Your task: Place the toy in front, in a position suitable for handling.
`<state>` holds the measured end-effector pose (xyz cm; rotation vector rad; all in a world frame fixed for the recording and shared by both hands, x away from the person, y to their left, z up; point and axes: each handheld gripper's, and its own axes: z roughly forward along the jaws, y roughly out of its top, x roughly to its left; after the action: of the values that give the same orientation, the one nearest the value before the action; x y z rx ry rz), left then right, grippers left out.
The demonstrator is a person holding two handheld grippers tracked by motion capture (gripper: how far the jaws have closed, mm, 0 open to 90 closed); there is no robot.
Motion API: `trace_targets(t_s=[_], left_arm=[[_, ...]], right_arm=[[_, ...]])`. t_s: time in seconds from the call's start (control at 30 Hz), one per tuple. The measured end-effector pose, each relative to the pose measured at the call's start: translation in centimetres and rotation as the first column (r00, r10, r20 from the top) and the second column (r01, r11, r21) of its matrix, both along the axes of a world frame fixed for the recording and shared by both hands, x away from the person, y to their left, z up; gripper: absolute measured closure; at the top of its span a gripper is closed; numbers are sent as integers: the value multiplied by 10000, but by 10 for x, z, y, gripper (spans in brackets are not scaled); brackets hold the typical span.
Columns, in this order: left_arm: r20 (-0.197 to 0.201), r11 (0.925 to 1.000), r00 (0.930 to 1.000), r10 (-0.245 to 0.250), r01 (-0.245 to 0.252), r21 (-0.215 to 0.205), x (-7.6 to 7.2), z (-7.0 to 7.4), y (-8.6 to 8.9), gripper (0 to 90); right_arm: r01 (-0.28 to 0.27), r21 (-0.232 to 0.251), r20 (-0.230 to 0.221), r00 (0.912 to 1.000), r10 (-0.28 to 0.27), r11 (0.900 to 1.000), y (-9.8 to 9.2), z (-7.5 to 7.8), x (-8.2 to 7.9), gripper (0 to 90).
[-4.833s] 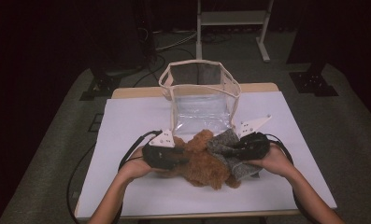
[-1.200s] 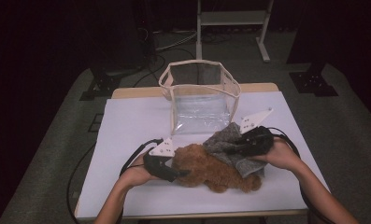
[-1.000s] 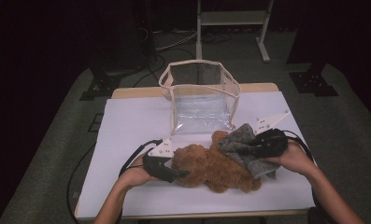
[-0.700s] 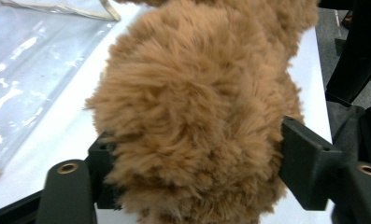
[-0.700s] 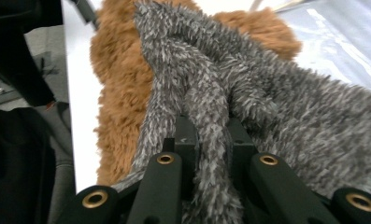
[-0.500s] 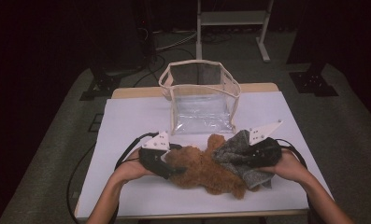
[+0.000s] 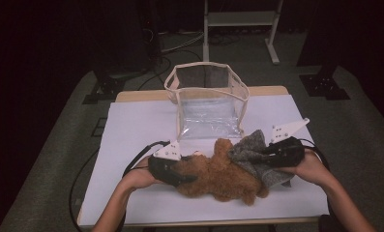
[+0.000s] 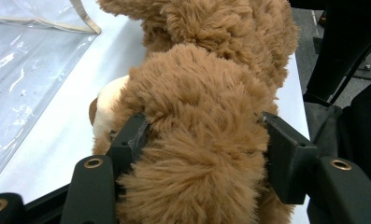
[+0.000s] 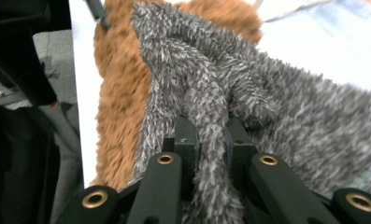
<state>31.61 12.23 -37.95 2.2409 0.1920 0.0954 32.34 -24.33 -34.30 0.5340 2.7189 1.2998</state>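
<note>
Both forearms reach in low over the tabletop point(image 7: 131, 125). The left gripper point(image 7: 172, 170) has just been closing, its fingers point(image 8: 131, 140) gripping the brown teddy bear point(image 7: 218, 176) lying before the clear bag point(image 7: 206, 104). The right gripper point(image 7: 276, 154) clamps the grey fuzzy cloth point(image 7: 257, 159) draped on the bear.

One teddy bear point(image 7: 218, 176), one grey cloth point(image 7: 255, 154), seemingly one clear bag point(image 7: 209, 104).

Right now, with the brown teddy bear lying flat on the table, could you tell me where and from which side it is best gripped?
Probably across a plump limb or its middle, coming level from the person's left. The teddy bear lies lengthwise, and the left gripper already straddles its fur, which should squash easily. The right end is partly covered by the grey cloth.
</note>
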Motion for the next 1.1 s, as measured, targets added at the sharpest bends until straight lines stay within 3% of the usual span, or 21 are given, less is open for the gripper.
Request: trace_targets(t_s=[0.13,0.27,0.43,0.57,0.67,0.9,1.0,1.1], left_arm=[[25,9997,9998,-194,193,117,-4,0,1,400],[18,9995,9996,-293,293,76,-6,-1,5,402],[68,9996,9996,-291,291,15,-7,-1,5,402],[33,9996,9996,-268,268,-37,-7,-1,4,402],[36,9997,9997,-241,242,-21,-5,-1,1,401],[68,9994,9994,-326,325,82,-5,0,-2,401],[74,9995,9995,-308,308,0,-5,-1,0,397],[88,9996,9997,-248,249,-153,-5,-2,2,396]], right_arm=[[-183,58,132,9997,182,9998,14,7,8,788],[-286,-34,44,9996,286,9996,22,2,14,788],[431,38,-225,9988,-431,9991,-3,-7,22,788],[1188,-43,-164,9928,-1188,9929,-31,-2,22,788],[1287,86,-112,9916,-1286,9916,-40,6,18,787],[795,-3,119,9968,-795,9968,-17,14,19,787],[572,-169,25,9984,-572,9982,-5,9,23,787],[603,-188,-177,9980,-607,9980,-5,-1,25,787]])
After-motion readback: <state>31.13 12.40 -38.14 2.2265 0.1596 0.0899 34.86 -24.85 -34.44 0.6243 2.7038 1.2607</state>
